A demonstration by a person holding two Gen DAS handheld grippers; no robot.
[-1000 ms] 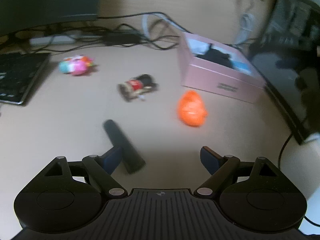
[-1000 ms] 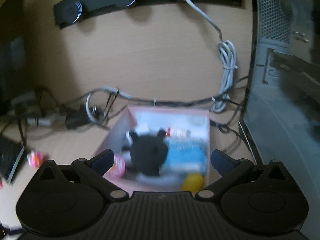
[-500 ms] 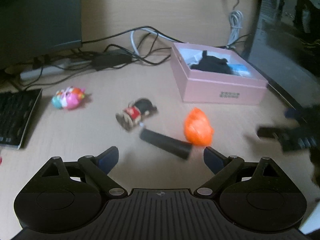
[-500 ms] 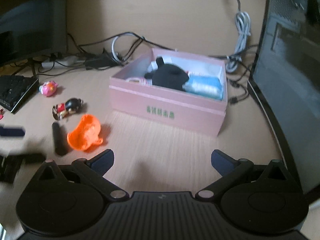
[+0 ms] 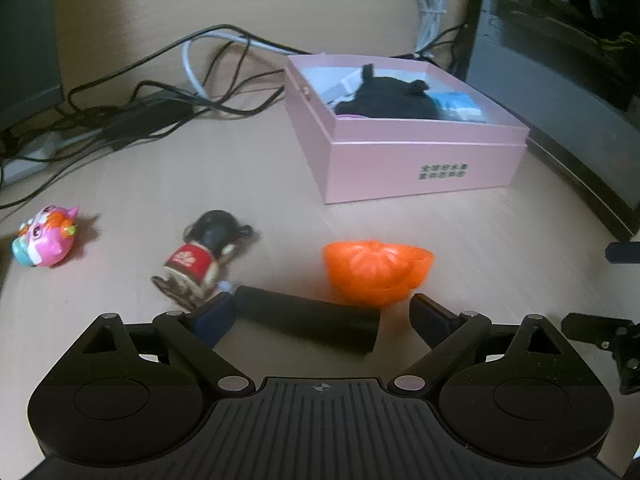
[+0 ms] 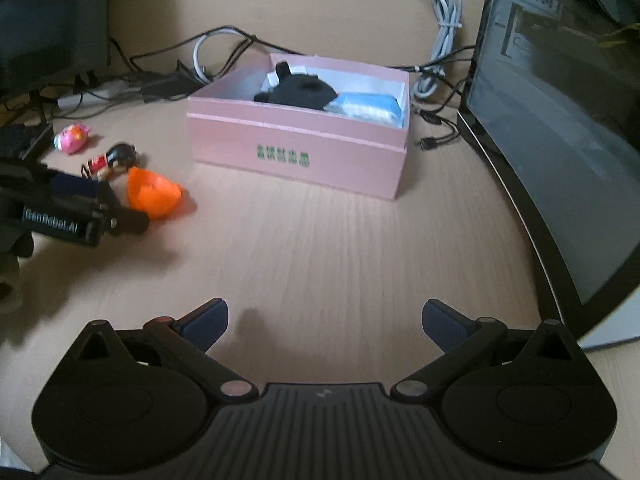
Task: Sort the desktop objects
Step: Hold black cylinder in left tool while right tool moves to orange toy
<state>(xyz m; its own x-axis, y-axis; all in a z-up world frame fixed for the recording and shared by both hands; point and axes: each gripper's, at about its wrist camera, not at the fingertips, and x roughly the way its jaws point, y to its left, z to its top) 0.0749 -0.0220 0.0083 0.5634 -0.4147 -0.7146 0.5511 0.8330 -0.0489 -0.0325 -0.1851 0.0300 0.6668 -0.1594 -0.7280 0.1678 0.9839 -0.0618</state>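
Left gripper (image 5: pixel 320 312): wide, jaws just opened further, straddling black cylinder (image 5: pixel 308 318) lower centre, for pickup.
Right gripper (image 6: pixel 326 320): wide, empty, idle.

A black matte cylinder (image 5: pixel 308 316) lies flat on the desk between a tipped red-clad doll figurine (image 5: pixel 200 258) and an orange plastic tangerine-shaped shell (image 5: pixel 376 268), near an open pink cardboard box (image 5: pixel 420 152).

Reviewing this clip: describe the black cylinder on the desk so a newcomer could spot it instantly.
Start at the pink box and come toward the camera, past the orange toy. The black cylinder lies flat between the open left gripper's fingers. It is the only plain, dark, rod-shaped item; the neighbouring toys are colourful.
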